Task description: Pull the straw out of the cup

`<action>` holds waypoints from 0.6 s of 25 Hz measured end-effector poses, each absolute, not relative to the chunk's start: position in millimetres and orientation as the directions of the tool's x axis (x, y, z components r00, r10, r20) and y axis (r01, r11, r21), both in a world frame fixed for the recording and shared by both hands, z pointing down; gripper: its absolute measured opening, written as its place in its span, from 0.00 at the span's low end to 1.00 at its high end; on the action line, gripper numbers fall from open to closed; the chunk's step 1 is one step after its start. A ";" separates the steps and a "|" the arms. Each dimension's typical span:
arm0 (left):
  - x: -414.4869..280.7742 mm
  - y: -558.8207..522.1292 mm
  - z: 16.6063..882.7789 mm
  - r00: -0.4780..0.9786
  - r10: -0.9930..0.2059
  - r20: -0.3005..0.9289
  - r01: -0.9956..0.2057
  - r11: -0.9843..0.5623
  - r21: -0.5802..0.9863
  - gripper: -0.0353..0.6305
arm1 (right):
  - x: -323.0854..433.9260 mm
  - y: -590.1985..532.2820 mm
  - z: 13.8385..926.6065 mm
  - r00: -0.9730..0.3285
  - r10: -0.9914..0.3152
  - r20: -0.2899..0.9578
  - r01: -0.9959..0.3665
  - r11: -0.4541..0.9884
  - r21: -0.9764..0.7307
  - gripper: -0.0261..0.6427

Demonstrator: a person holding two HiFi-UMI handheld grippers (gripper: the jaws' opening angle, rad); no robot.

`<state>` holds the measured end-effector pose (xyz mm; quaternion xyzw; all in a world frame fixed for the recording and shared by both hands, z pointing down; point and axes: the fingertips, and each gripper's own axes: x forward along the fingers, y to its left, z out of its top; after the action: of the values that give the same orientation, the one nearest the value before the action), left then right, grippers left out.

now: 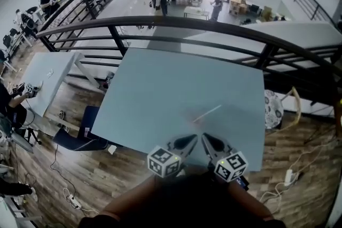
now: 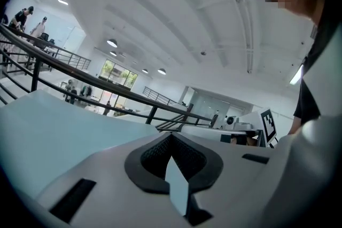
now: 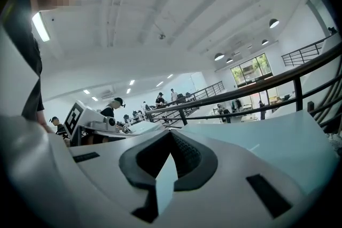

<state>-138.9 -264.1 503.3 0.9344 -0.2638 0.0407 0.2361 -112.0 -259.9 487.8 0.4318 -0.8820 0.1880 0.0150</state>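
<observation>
A thin pale straw (image 1: 207, 113) lies flat on the light blue table (image 1: 155, 88), toward its front right. No cup shows in any view. My left gripper (image 1: 192, 139) and right gripper (image 1: 205, 138) are side by side at the table's front edge, just short of the straw, tips pointing at each other. In the left gripper view the left gripper (image 2: 171, 135) has its jaws met at the tip with nothing between them. The right gripper (image 3: 171, 132) looks the same in the right gripper view.
A dark metal railing (image 1: 214, 26) runs behind the table with a drop beyond it. A second table (image 1: 48, 77) and a blue chair (image 1: 80, 136) stand at the left. A white patterned object (image 1: 273, 109) sits past the table's right edge. Cables lie on the wooden floor (image 1: 288, 176).
</observation>
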 end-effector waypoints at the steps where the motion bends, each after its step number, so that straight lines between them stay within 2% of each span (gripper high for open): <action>1: -138.7 -264.3 505.9 0.862 -0.465 0.202 -0.505 -0.751 0.427 0.07 | -112.7 -258.5 489.5 -0.621 -0.759 0.195 -0.772 0.550 -0.318 0.06; 8: -133.7 -259.6 508.4 0.886 -0.417 0.202 -0.462 -0.768 0.444 0.07 | -101.5 -257.5 500.8 -0.570 -0.787 0.237 -0.806 0.479 -0.347 0.06; 15: -145.1 -272.1 512.6 0.871 -0.440 0.219 -0.490 -0.755 0.436 0.07 | -100.3 -281.0 505.1 -0.570 -0.787 0.236 -0.805 0.478 -0.351 0.06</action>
<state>-145.1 -272.1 512.6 0.9352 -0.2485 0.0513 0.2469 -100.3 -281.0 505.1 0.4630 -0.8594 0.2159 0.0212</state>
